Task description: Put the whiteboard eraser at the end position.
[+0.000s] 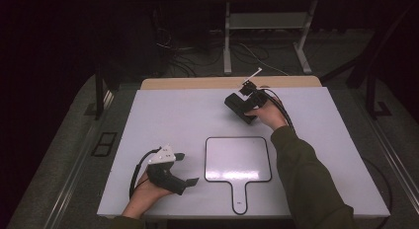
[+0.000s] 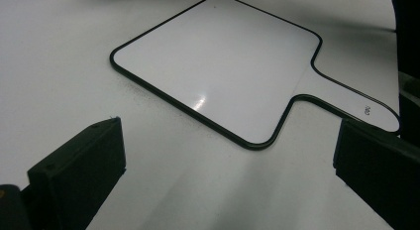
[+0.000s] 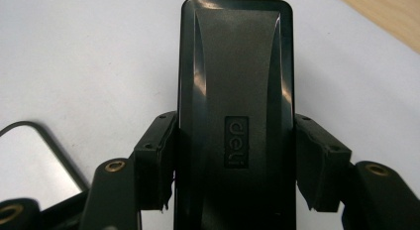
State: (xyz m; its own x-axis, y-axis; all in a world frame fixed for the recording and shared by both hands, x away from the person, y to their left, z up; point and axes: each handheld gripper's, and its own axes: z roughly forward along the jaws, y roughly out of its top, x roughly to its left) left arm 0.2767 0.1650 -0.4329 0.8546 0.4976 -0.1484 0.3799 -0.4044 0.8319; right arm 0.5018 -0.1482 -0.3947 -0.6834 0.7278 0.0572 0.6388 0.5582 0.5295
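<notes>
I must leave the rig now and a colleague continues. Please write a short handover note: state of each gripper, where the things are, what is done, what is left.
Right gripper: shut on the black whiteboard eraser, jaws on its two long sides, at the far side of the white table.
Left gripper: open, holds nothing, near the table's front left, jaws pointing toward the board.
Paddle-shaped whiteboard: lies flat at front centre, handle toward the person; its surface looks clean.
Done: eraser gripped.
Left: probably bring the eraser to the board and wipe; the left gripper could steady the board.
</notes>
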